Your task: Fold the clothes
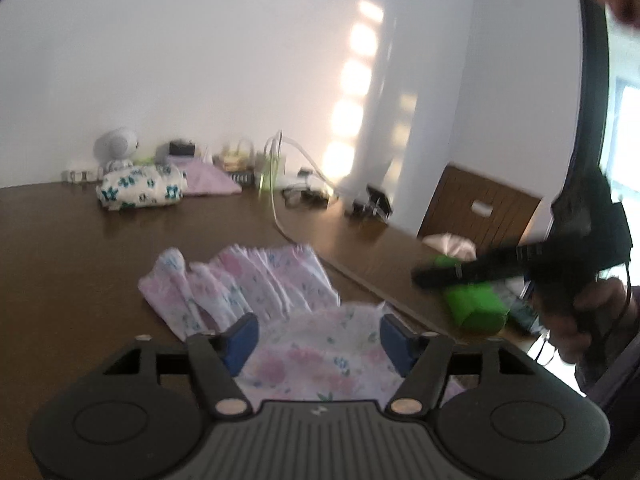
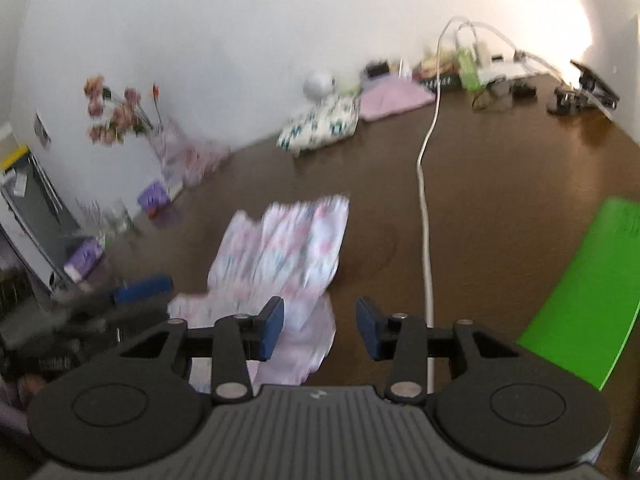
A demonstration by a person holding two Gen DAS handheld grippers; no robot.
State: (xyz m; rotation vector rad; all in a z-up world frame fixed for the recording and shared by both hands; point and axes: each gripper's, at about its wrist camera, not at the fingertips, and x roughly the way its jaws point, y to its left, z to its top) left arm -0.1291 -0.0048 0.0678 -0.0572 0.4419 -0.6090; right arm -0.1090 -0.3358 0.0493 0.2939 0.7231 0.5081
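Step in hand: regrasp of the pink floral garment [image 1: 256,280] for the next fold, judged from both tongs standing free over it.
Left tongs [image 1: 318,338]: open wide, blue pads clear of the cloth; rumpled near end of the garment lying between and under the fingers, no pinch visible.
Right tongs [image 2: 320,328]: partly open, nothing pressed between the pads; left finger over the garment's near edge, right finger over bare counter [image 2: 500,184].
Garment, place: flat on the counter straight ahead of both tongs, far end fanned out beyond the left tongs, near end bunched under them.
Doing it well: pick matching edges on either side, close on a single layer rather than a bunch, lift just enough to clear the counter, carry both ends across together, lay down and smooth outward.
Watch for: white cable [image 2: 424,200] running just right of the right tongs, easy to snag; green object [image 2: 580,300] further right, kept out of the sweep.
Cloth: thin, limp, lightly creased in lengthwise folds, pale pink with small blue and green sprigs; likely to slide on the polished surface.
Counter: dark brown wood, smooth, glossy.
Beyond the tongs: white bundle with teal flowers [image 1: 140,188] and folded plain pink piece [image 1: 208,180] near the wall, well apart from the garment.
Sharpness: both views blurred, hems and seams unreadable.
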